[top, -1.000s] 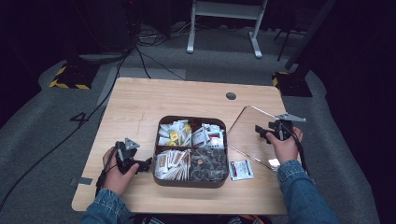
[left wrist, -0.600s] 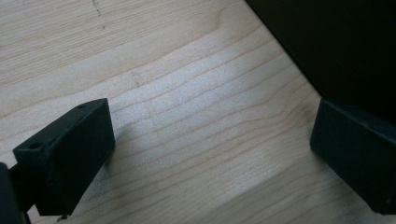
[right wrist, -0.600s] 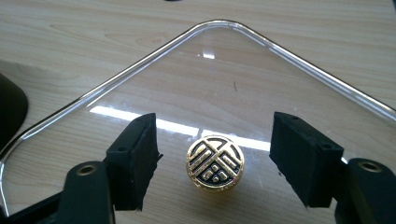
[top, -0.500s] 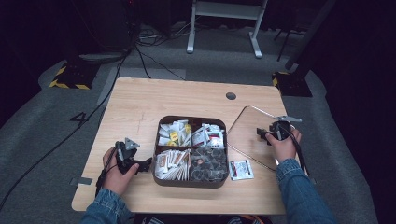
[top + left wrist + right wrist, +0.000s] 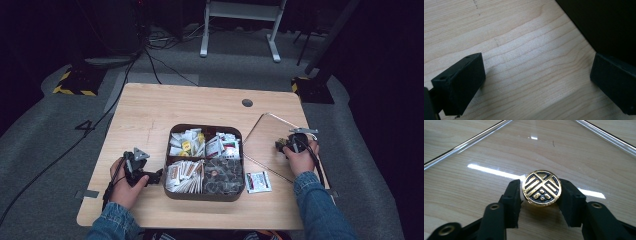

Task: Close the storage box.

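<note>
Sleeves of blue denim are seen at the near edge of the table [image 5: 150,110], where both forearms come in. The left gripper [image 5: 150,176] is held low over the wood toward the near left corner, just beside the left wall of the brown tray [image 5: 202,196]; in the left gripper view its jaws are spread wide over bare wood, nothing between them, and the tray's dark wall is seen at the upper right.

A small white packet [image 5: 258,181] is laid flat just beside the tray's right wall, near the front edge. The tray is divided into four compartments, all filled with sachets and wrapped pieces.

Farther right, toward the right edge of the table, the right gripper [image 5: 281,145] is held over a clear lid [image 5: 260,140] lying flat on the wood. In the right gripper view a round gold-and-black knob [image 5: 541,188] on that lid is clamped between the two jaws.

Near the far edge a small dark round hole [image 5: 247,103] is set into the tabletop.
</note>
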Tool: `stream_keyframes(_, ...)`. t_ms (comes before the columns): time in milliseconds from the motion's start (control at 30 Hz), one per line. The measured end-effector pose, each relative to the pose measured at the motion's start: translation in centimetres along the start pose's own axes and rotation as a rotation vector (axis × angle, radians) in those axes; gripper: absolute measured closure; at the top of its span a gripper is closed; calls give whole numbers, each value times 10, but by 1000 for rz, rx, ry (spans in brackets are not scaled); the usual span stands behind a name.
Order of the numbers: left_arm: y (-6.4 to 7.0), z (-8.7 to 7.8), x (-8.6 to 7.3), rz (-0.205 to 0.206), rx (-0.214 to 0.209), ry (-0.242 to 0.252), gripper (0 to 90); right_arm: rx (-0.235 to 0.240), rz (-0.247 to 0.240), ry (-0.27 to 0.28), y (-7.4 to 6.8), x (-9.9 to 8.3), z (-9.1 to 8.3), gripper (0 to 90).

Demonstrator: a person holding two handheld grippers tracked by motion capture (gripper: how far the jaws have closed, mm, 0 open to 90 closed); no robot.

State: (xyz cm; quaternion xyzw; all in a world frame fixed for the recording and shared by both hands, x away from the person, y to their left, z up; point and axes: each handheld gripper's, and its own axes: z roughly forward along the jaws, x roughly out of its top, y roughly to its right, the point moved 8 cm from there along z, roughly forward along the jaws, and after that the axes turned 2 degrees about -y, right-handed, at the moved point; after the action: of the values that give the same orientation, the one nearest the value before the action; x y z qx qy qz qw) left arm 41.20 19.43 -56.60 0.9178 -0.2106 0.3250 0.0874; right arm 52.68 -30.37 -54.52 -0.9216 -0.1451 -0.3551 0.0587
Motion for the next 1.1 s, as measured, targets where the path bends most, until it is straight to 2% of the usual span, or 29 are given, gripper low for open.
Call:
stream_keyframes(667, 0, 0, 0, 0, 0, 0, 1, -1, 6, -6, 4, 0, -2, 590)
stream_keyframes(767, 0, 0, 0, 0, 0, 0, 1, 11, 12, -6, 6, 1, -4, 590)
stream_keyframes(1100, 0, 0, 0, 0, 0, 0, 2, 36, 36, 48, 7, 13, -23, 590)
